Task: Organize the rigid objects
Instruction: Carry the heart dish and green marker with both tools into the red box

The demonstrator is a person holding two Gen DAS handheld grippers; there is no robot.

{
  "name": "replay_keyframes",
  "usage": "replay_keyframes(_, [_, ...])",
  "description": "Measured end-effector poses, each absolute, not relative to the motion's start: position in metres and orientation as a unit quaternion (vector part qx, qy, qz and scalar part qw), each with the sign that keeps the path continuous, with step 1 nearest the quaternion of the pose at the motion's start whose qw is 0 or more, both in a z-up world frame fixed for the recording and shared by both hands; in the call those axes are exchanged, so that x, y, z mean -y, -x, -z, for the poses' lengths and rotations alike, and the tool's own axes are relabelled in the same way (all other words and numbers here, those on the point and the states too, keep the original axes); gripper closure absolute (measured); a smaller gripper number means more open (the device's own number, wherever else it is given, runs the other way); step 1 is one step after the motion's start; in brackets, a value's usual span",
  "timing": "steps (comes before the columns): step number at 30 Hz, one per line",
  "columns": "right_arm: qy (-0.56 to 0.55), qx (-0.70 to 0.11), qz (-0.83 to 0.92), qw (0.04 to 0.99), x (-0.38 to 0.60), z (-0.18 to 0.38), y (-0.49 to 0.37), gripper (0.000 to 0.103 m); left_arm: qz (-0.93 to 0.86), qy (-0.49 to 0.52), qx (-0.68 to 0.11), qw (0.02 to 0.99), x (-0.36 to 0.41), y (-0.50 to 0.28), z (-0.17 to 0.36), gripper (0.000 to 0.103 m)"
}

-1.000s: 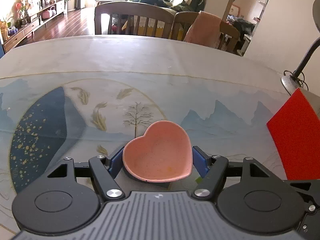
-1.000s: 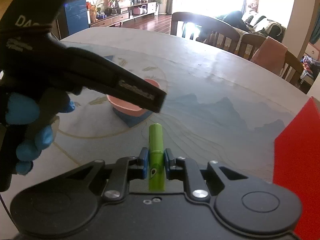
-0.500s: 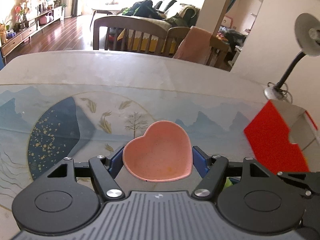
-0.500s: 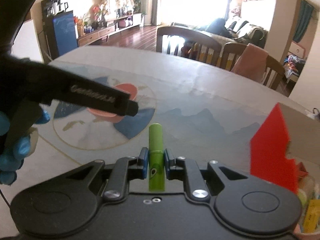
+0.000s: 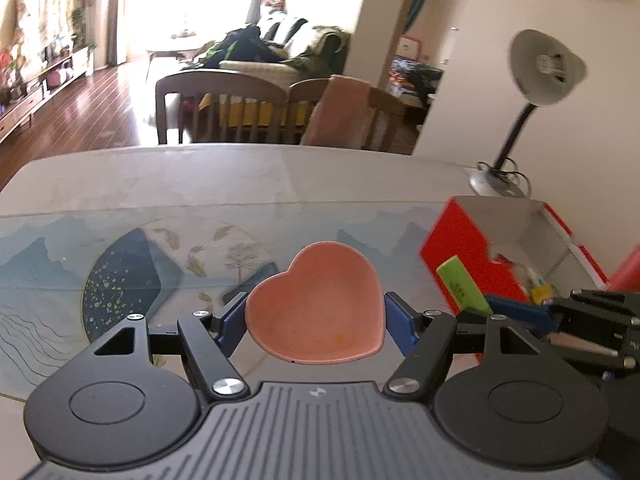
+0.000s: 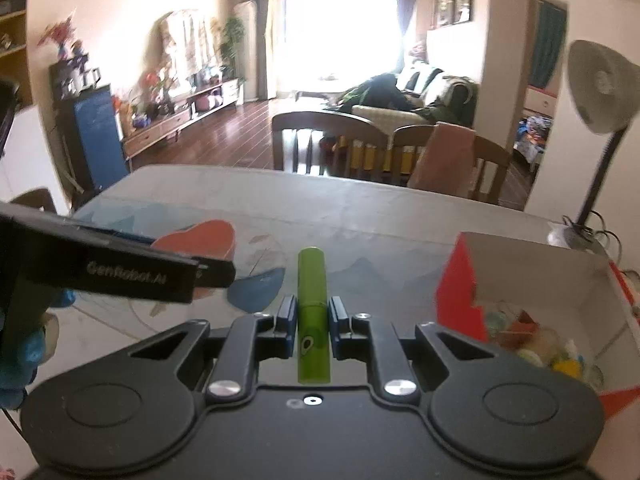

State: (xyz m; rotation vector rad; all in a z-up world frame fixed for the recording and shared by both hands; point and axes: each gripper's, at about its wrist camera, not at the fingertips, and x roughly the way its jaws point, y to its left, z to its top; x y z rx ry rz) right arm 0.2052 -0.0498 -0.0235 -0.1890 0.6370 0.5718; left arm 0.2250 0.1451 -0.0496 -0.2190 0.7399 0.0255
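Observation:
My left gripper (image 5: 316,314) is shut on a pink heart-shaped dish (image 5: 316,304) and holds it above the table. The dish also shows in the right wrist view (image 6: 200,236), beside the left gripper's black body. My right gripper (image 6: 313,312) is shut on a green tube (image 6: 313,304) that points forward. The tube also shows in the left wrist view (image 5: 462,286), in front of a red open box (image 5: 460,252). The box (image 6: 456,280) stands at the right and holds several small items.
The table (image 5: 240,184) has a cloth with a painted landscape. A grey desk lamp (image 5: 544,68) stands behind the box at the table's far right. Wooden chairs (image 5: 224,108) stand along the far edge.
Both grippers have risen and moved right with their objects. The red box has come more fully into view with its open inside showing. The right gripper now shows in the left wrist view.

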Motion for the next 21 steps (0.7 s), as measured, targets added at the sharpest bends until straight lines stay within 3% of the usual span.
replay_keyframes(11, [0.051, -0.294, -0.252, 0.921, 0.098, -0.004, -0.201, 0.088, 0.046, 0.071, -0.354, 0.931, -0.099, -0.207, 0.012, 0.032])
replay_keyframes(21, [0.026, -0.305, -0.210, 0.928, 0.179, 0.001, -0.234, 0.088, 0.088, 0.053, -0.363, 0.926, -0.023, -0.241, 0.012, 0.032])
